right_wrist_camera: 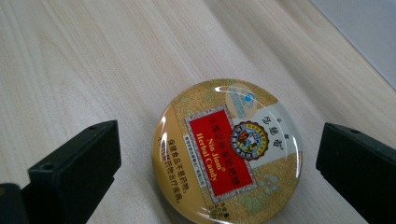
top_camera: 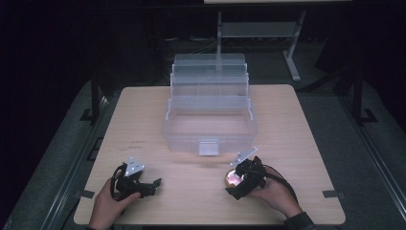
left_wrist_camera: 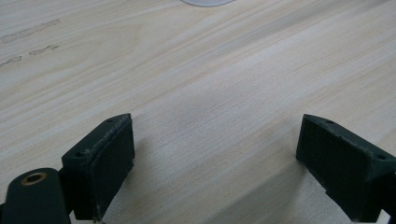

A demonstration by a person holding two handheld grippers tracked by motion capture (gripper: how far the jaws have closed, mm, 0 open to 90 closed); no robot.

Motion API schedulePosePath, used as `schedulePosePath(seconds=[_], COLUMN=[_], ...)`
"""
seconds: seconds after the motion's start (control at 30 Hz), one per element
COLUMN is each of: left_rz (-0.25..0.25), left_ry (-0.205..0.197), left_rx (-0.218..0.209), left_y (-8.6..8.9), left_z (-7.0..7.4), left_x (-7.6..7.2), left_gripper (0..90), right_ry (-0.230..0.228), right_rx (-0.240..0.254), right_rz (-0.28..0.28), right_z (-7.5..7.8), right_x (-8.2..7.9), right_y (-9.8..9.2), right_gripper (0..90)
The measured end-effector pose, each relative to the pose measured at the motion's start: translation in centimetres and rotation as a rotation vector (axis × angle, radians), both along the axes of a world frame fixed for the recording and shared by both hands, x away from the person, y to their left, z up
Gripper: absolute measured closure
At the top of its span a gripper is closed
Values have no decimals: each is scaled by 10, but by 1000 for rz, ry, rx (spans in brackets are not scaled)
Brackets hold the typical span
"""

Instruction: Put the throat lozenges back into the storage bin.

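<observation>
Dark room behind; grey carpeted floor and a metal stand well beyond both claws.

1. Tabletop (top_camera: 297,143): pale wood laminate with fine straight grain, rectangular with rounded corners. Faint scuff marks lie ahead and to the left of the left claw.

2. Storage box (top_camera: 209,115): clear, frosted plastic, rectangular, standing open with its tiered trays stepped back and upward. A small latch tab sits on the front wall. It stands ahead of both claws, between their lines of reach, well apart from each. The main compartment looks bare, though the plastic blurs detail.

3. Left claw (top_camera: 154,183): black, with a grey three-cornered plate on top, held low just over the tabletop. Released, jaws spread wide with bare wood between them; flat ribbed pads (left_wrist_camera: 109,163).

4. Right claw (top_camera: 233,184): same build. Released, jaws standing apart to either side of the tin, not touching it.

5. Candy tin (right_wrist_camera: 227,151): round, shallow, glossy domed metal lid in gold, with a red label reading "Nin Jiom Herbal Candy". It lies flat on the tabletop between the right claw's jaws.

Progress, as judged: early. The right claw is lined up on the tin, but no grasp is made. Closing, lifting and, probably, carrying it to the box remain.
</observation>
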State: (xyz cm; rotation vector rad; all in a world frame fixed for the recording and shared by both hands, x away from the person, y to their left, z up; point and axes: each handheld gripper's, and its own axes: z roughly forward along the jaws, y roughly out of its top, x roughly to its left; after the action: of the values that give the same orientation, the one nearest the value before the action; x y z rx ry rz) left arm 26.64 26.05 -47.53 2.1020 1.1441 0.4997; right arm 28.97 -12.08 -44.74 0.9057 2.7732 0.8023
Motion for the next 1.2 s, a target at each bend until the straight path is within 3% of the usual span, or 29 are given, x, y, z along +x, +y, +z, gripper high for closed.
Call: schedulePosePath(seconds=[0.23,0.6,0.67,1.2], left_rz=[0,0,0,0], left_ry=[0,0,0,0], left_rx=[0,0,0,0], left_y=[0,0,0,0], left_z=[0,0,0,0], left_x=[0,0,0,0], left_gripper=[106,106,106,106], right_ry=[0,-10,-13,-19], right_rx=[-15,-40,-42,-52], right_rz=[1,-10,-9,-10], right_z=[-3,-4,-4,-3], right_x=[2,1,1,-1], right_y=[3,4,4,3], right_gripper=[0,68,119,190])
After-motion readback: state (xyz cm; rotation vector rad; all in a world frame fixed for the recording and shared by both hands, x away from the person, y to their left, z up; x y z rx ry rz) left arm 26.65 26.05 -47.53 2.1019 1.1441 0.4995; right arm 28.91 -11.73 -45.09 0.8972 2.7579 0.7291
